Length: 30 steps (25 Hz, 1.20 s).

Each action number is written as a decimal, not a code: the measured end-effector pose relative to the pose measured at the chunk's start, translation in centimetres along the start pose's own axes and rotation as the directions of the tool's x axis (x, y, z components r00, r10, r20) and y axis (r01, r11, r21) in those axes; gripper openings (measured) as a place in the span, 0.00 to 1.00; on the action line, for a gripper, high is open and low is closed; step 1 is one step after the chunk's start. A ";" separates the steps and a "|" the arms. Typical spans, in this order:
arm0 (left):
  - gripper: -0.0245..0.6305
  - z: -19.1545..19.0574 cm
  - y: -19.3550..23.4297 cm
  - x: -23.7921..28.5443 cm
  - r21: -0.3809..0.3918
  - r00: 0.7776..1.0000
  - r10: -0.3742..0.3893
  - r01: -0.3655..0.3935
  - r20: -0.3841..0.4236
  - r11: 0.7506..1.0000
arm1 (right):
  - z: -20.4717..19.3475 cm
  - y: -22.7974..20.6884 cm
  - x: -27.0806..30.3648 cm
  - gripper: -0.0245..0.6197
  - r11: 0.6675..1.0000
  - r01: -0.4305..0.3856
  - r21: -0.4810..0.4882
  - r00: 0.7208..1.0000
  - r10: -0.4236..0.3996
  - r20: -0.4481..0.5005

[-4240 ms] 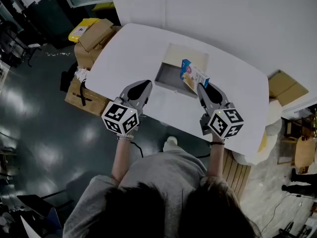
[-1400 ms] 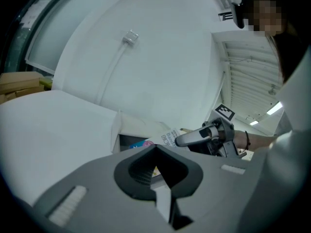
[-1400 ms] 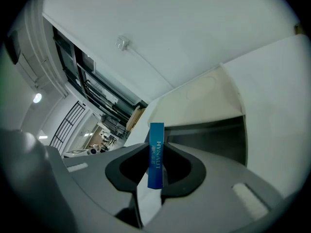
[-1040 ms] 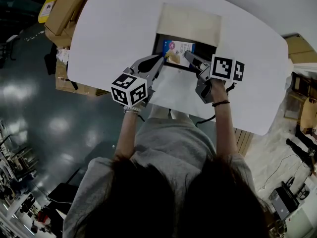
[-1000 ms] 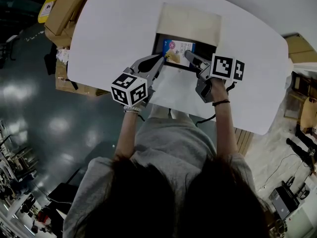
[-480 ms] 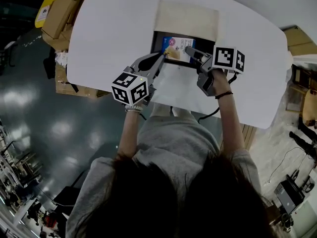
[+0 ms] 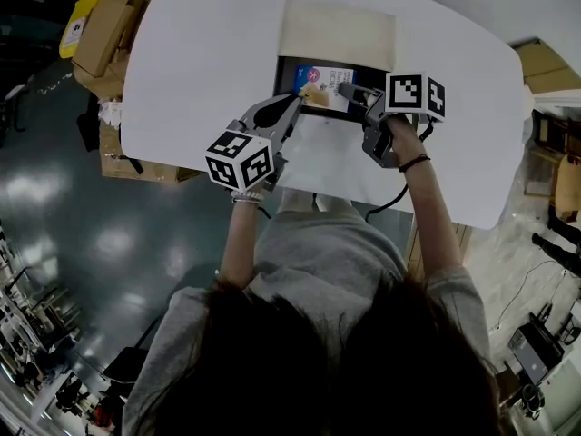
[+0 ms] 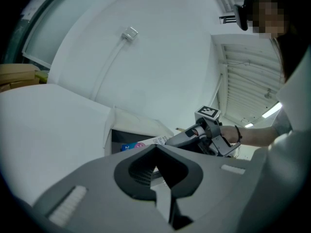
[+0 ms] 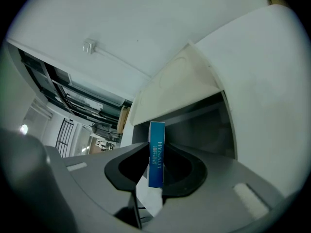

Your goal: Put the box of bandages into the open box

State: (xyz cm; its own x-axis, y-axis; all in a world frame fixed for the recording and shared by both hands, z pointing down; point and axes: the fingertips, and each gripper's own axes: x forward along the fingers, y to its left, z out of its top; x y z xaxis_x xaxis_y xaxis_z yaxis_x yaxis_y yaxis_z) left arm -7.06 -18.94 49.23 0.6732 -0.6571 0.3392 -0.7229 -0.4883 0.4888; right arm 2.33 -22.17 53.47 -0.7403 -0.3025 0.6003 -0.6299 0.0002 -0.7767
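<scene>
The box of bandages (image 7: pixel 325 84), blue and white, lies tilted inside the open box (image 7: pixel 283 73), whose pale lid (image 7: pixel 338 33) folds back on the far side. My right gripper (image 7: pixel 346 92) reaches over the near rim. In the right gripper view the blue box of bandages (image 9: pixel 156 144) stands on edge between the right gripper's (image 9: pixel 156 165) pads; the jaws are opening slightly while still touching it. My left gripper (image 7: pixel 297 102) rests at the near left corner of the open box, its jaws together and empty (image 8: pixel 156 149).
The white table (image 7: pixel 200 62) carries the open box near its middle. Cardboard cartons (image 7: pixel 102 31) stand on the dark floor to the left, and more cardboard (image 7: pixel 541 60) lies beyond the right end. A cable hangs under the right wrist.
The right gripper has carried the box of bandages from above the near rim down into the open box. Over the last second both grippers barely shift.
</scene>
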 end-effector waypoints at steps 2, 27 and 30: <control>0.03 0.1 0.0 0.0 -0.001 1.000 -0.001 0.001 0.002 1.000 | 0.1 0.0 0.0 0.21 1.000 0.005 0.001 1.000 -0.005 -0.009; 0.03 0.4 0.3 0.1 -0.009 1.000 -0.014 0.014 0.015 1.000 | -0.6 -2.4 2.3 0.43 0.966 0.226 -0.126 0.949 -0.248 -0.197; 0.03 0.5 0.1 0.1 -0.009 1.000 -0.021 0.021 0.016 1.000 | -0.7 -2.6 2.4 0.45 0.958 0.246 -0.145 0.938 -0.273 -0.215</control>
State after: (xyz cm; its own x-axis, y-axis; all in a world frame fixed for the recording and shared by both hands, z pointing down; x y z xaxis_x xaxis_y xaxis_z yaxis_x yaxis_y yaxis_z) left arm -7.15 -19.32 48.92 0.6854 -0.6561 0.3159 -0.7073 -0.4969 0.5029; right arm 2.01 -22.23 57.08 -0.5729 -0.0792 0.8158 -0.8196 0.0644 -0.5693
